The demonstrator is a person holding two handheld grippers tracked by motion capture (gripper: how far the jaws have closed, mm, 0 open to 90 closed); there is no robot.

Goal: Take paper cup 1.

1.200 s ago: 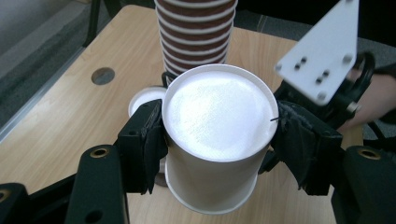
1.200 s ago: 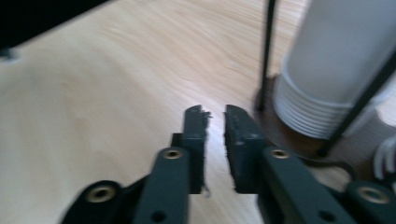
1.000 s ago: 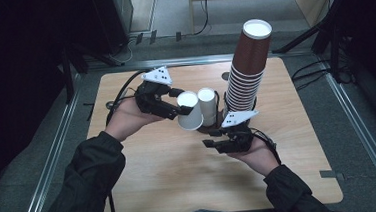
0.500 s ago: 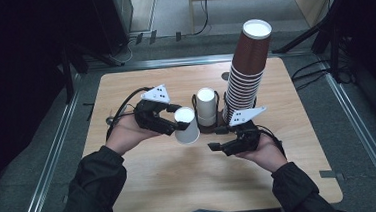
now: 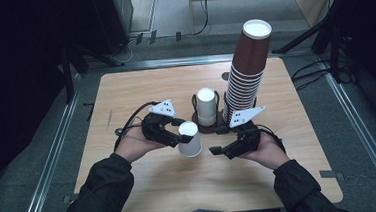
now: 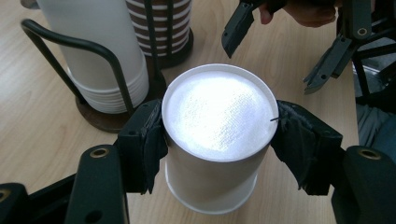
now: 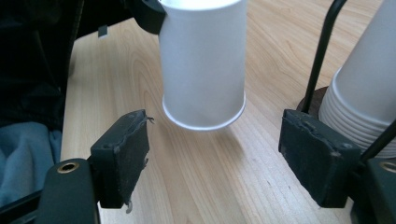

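Left gripper (image 6: 217, 140) clamped on an upside-down white cup (image 5: 189, 138) — pads on both sides near its closed base, rim hanging just above the table (image 5: 125, 90). Right gripper (image 7: 212, 156) just beside it, jaws wide, nothing between them. Behind: wire holder (image 5: 208, 124) with a white cup stack (image 5: 206, 104); farther right, tall brown cup stack (image 5: 246, 72).
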